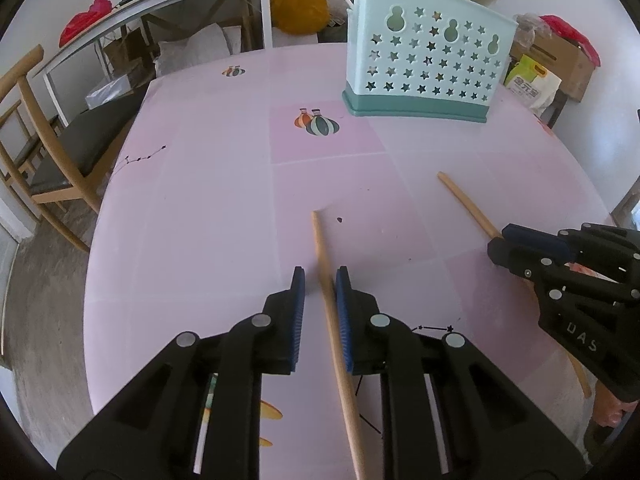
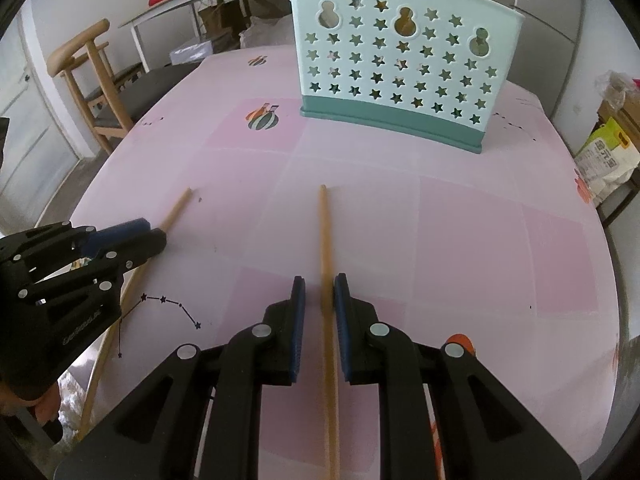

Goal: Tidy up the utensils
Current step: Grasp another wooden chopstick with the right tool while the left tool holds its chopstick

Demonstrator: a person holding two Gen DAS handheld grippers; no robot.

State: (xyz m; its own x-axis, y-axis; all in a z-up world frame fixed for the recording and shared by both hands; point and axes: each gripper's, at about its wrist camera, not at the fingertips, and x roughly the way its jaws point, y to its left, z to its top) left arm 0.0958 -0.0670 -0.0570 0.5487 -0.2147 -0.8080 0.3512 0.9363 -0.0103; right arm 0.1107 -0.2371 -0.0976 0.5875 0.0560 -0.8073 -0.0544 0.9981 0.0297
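Two slim wooden sticks, likely chopsticks, lie on the pink worktop [image 1: 192, 208], one between each pair of jaws. In the left gripper [image 1: 320, 276], the left chopstick [image 1: 326, 276] runs up the narrow gap, leaning against the right-hand blue pad with a sliver of space on the other side, so no firm pinch shows. The right gripper [image 2: 319, 282] straddles the right chopstick [image 2: 325, 248] the same way, jaws narrow, the stick hard by the right-hand pad. Each stick looks light, rigid and smooth, apt to roll or pivot, so a hold near mid-length seems wisest. Their tips reach beyond the jaws toward the pale green star-punched utensil holder [image 2: 400, 60], well apart ahead, which already carries wooden handles.
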